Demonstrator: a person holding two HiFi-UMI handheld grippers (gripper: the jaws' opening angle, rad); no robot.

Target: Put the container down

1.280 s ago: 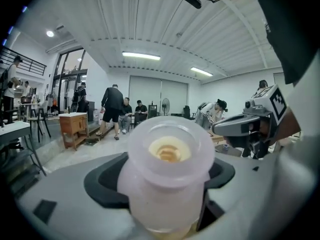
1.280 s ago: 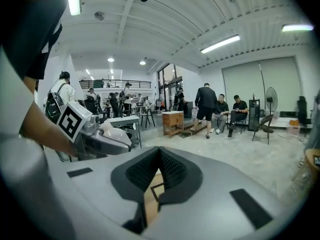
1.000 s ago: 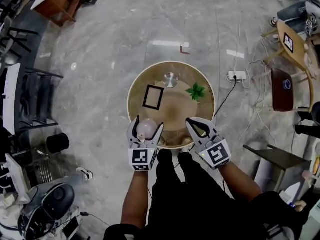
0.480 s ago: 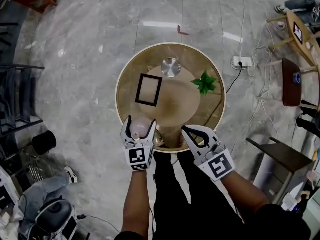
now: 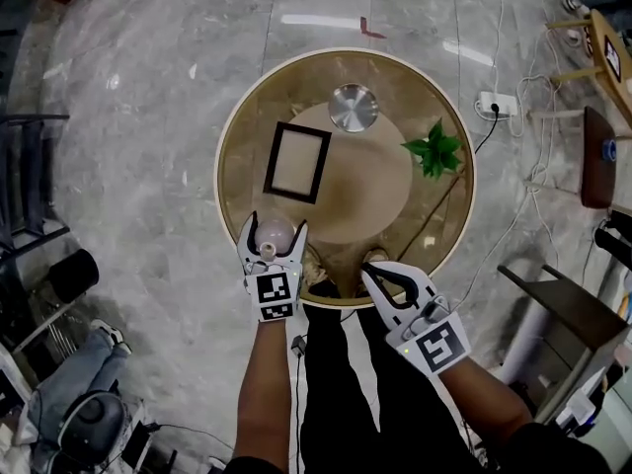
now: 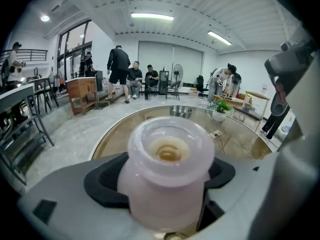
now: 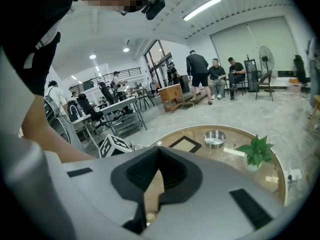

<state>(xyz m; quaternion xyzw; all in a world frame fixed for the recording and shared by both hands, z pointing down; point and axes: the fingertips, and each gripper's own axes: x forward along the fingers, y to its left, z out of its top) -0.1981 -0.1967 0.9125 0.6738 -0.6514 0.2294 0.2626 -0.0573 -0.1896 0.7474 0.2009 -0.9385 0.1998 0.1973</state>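
Observation:
A pale pink container with a wide round mouth is held upright in my left gripper, which is shut on its body over the near left part of the round glass table. In the left gripper view the container fills the gap between the grey jaws, with something amber inside its neck. My right gripper hovers at the table's near edge, shut with nothing in it. In the right gripper view its tips meet, and the table lies beyond them.
On the table are a black picture frame, a metal bowl and a small green plant. A power strip with cables lies on the floor to the right. My legs stand against the near edge. People sit far off.
The table has grown larger and shifted in the head view. Both grippers stay by its near edge, and the left one still holds the container.

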